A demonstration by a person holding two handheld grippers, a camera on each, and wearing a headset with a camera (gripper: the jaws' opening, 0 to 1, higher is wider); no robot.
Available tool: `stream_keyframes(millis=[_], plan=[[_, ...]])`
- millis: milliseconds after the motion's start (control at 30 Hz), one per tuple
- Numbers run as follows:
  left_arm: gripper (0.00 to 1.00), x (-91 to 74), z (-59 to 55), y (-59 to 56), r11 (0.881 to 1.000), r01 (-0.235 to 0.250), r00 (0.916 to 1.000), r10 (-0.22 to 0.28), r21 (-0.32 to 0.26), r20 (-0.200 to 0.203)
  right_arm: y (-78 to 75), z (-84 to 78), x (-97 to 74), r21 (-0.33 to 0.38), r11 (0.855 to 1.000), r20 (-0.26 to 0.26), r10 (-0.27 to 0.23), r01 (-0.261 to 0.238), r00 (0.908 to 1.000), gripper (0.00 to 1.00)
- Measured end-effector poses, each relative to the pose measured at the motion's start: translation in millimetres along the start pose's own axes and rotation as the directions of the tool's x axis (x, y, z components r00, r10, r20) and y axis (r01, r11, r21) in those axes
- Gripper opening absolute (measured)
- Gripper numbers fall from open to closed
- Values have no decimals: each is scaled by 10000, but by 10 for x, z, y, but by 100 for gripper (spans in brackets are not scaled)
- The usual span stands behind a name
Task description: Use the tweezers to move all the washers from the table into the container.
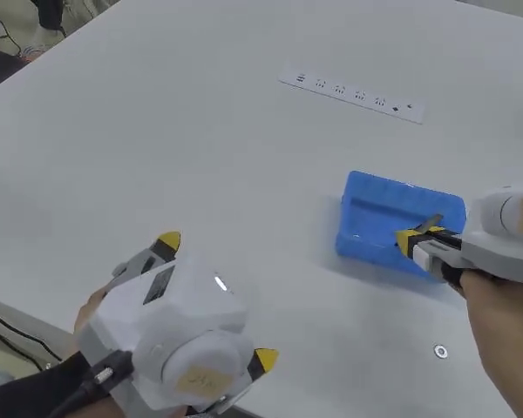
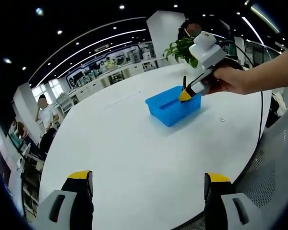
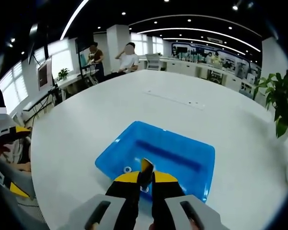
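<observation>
Drop-off step, I'd say. My right gripper (image 3: 146, 178) is clamped tight on the tweezers (image 3: 145, 166), and they hang over the blue container (image 3: 182, 143), near its front wall. One washer (image 3: 127, 169) lies on the container floor, just left of the tweezers. I cannot tell whether the tips carry another one (there's a pale speck below the jaws, too small to read). The left gripper (image 2: 148, 191) is spread wide and holds nothing, parked over bare surface (image 2: 134, 153) well apart from the container.

In the head view a second washer (image 1: 441, 351) sits on the surface, near the right hand (image 1: 497, 318) and apart from the container's near side. So the task isn't finished, by my judgement. The next move calls for lifting the tweezers clear of the container wall and swinging over to that washer. Then the tips go down on either side of its rim and pinch lightly (it's a flat thin ring, so it will likely slide or flip if nudged).

Some things are hard to make out. The tweezer tips are hidden behind the jaws in the right gripper view. The right gripper's body is cut off by the frame edge in the head view, and the gripper blocks part of the container floor. A power strip (image 1: 353, 94) lies farther back, not involved.
</observation>
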State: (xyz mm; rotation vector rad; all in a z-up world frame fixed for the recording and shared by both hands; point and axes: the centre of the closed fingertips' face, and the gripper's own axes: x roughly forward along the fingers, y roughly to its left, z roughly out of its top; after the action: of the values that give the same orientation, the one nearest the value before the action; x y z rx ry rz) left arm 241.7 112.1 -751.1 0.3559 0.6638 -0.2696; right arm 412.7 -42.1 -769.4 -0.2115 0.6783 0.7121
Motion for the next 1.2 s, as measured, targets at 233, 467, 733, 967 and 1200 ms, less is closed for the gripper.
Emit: stream_keyframes(millis=[233,467,733,967,1200], plan=[[99,-3,6,5,10000,-22,10000,22,-25,38,36,80,-75,11,10000,198,83,-83,9998,5],[99,-5,13,7,10000,-28,10000,28,-25,88,29,165,-237,131,9999,523,83,-90,9986,5],[99,-4,19,3,10000,-29,9999,29,5,128,-62,353,-671,424,9986,1503,-372,312,9879,5],[99,-9,24,11,10000,-55,9998,56,-41,167,-110,206,-953,703,9955,1617,-748,641,9840,5],[99,-10,25,17,10000,-74,9998,74,-35,171,-134,-217,-1024,1241,9885,907,-980,864,9911,5]])
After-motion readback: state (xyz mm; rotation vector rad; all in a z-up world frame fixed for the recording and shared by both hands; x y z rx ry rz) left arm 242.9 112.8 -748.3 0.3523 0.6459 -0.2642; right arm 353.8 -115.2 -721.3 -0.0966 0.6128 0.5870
